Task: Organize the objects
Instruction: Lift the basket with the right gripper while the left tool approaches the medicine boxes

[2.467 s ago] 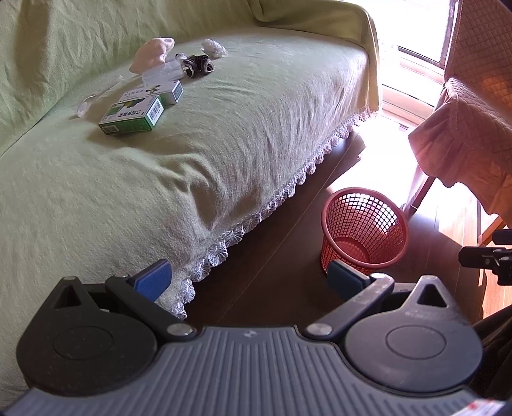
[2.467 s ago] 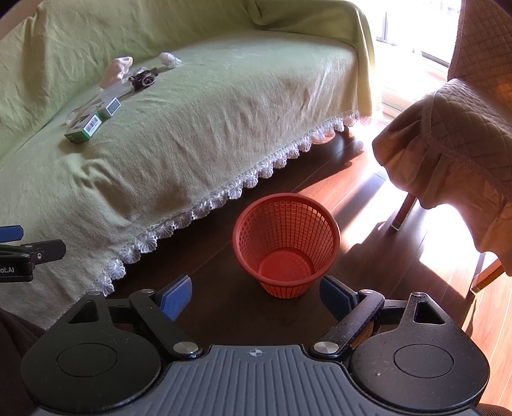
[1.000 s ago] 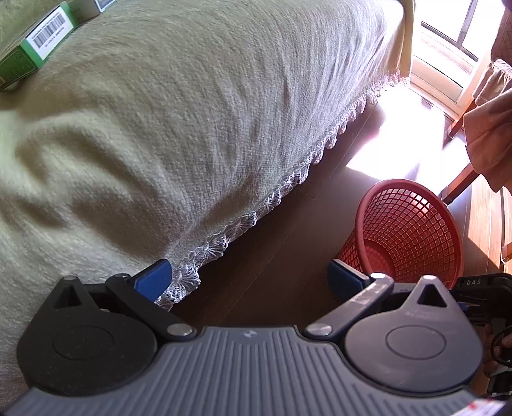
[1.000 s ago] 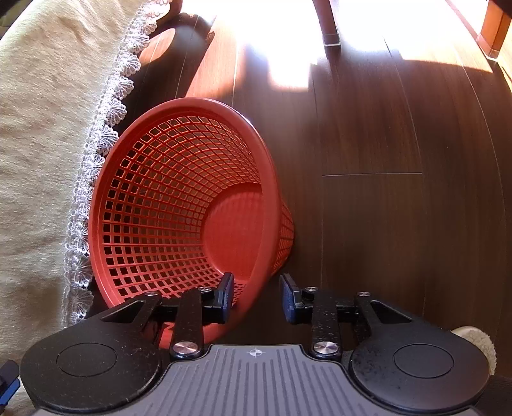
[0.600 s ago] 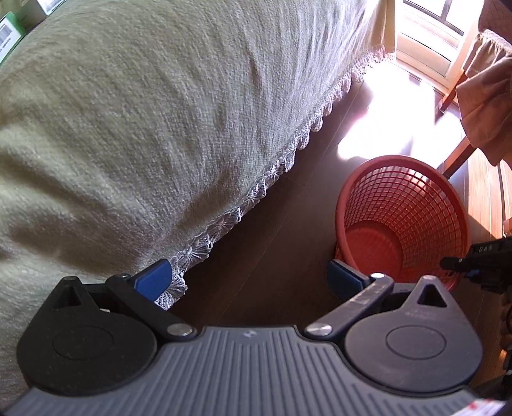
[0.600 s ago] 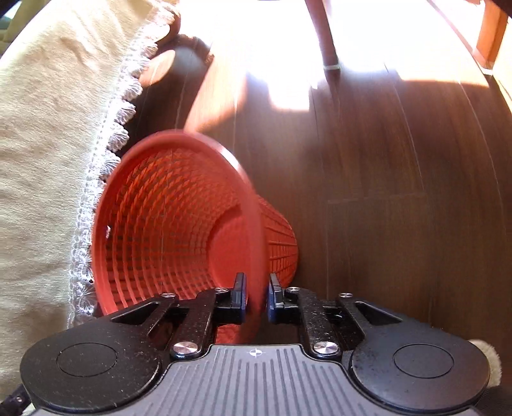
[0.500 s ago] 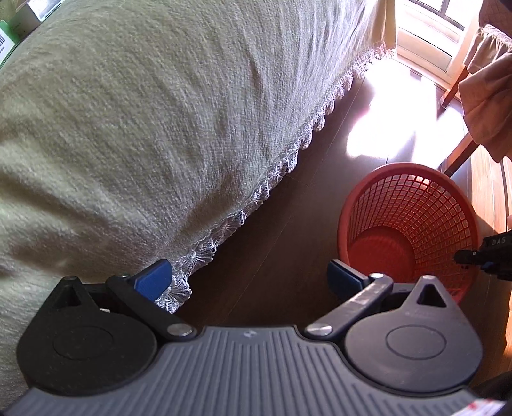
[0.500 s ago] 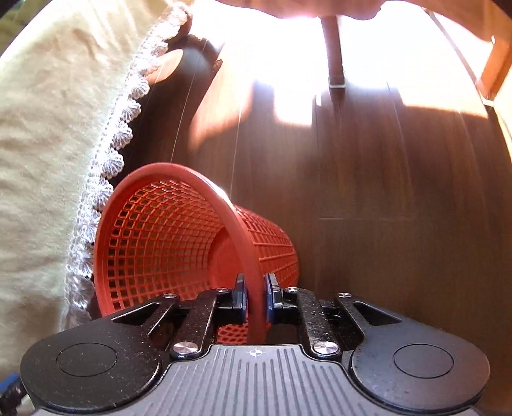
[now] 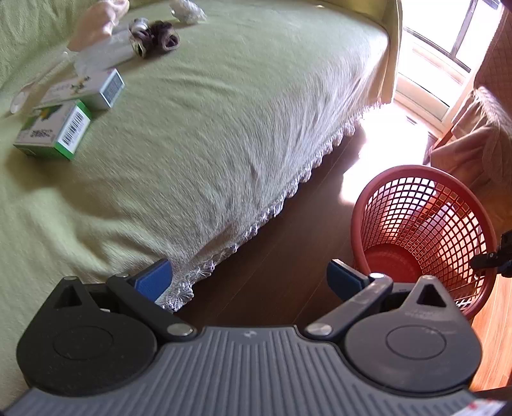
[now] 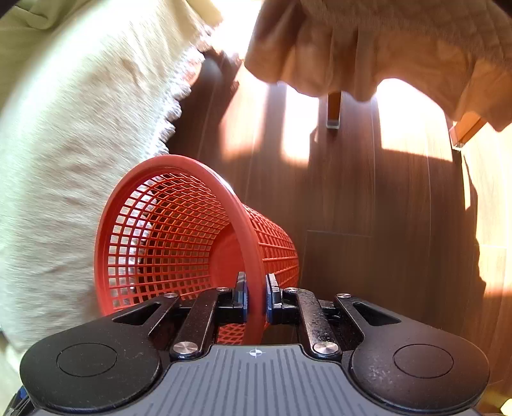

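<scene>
My right gripper (image 10: 256,296) is shut on the rim of the red mesh basket (image 10: 179,243), which hangs tilted above the wooden floor beside the sofa. In the left wrist view the same basket (image 9: 416,224) sits at the right, with the tip of the right gripper at its far edge. My left gripper (image 9: 249,278) is open and empty above the sofa's lace-trimmed front edge. On the green sofa cover lie two green-and-white boxes (image 9: 54,131) (image 9: 92,88), a white packet (image 9: 102,59), a dark bundle (image 9: 156,36), a pink cloth (image 9: 99,22), a crumpled white piece (image 9: 188,11) and a plastic spoon (image 9: 28,88).
The green-covered sofa (image 9: 208,112) fills the left of both views. A chair with an orange quilted cover (image 10: 384,44) stands on wooden legs (image 10: 333,108) at the right. Dark wooden floor (image 10: 368,208) runs between them, with bright sunlight patches near the window (image 9: 448,41).
The right gripper closed on the basket's rim and lifted it off the floor. The left gripper rose, bringing the boxes and other items on the sofa back into view.
</scene>
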The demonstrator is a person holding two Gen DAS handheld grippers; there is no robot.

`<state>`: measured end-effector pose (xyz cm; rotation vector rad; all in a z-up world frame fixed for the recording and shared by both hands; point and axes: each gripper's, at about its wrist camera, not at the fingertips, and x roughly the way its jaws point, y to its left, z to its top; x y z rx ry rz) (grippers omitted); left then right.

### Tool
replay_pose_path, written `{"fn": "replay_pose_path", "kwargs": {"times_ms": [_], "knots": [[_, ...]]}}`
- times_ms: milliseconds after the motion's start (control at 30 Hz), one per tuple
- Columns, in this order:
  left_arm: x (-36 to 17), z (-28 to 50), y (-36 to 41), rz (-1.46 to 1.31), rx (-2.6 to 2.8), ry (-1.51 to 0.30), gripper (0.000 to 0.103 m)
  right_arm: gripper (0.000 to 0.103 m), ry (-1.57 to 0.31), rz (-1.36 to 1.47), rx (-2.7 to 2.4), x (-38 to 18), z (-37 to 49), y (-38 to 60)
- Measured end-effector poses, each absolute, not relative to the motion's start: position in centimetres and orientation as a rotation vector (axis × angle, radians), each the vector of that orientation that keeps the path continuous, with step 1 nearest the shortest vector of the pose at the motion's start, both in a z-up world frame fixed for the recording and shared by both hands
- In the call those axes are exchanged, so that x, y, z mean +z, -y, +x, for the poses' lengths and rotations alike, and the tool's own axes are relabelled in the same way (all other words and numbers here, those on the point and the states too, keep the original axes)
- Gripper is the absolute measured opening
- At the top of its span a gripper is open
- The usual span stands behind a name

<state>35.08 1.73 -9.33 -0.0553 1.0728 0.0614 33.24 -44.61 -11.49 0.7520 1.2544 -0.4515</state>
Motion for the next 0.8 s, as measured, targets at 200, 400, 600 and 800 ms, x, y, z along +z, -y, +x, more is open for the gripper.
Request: {"fn": "replay_pose_path", "kwargs": {"times_ms": [200, 400, 600, 800], "knots": [[-1.9, 35.4, -2.7, -0.065, 0.161, -1.045, 0.101, 0.007, -1.256, 0.752, -0.421, -4.9, 35.5, 45.1], [4.0, 34.9, -4.7, -0.115, 0.300, -1.035, 0.101, 0.007, -1.288, 0.725, -0.343, 0.3, 37.3, 44.7], [6.2, 33.3, -7.7, -0.117, 0.360, -1.025, 0.101, 0.007, -1.317, 0.684, -0.321, 1.3, 38.7, 43.2], [4.9, 34.6, -13.1, -0.073, 0.332, -1.047, 0.101, 0.007, -1.317, 0.670, -0.371, 0.9, 40.9, 40.8]]}}
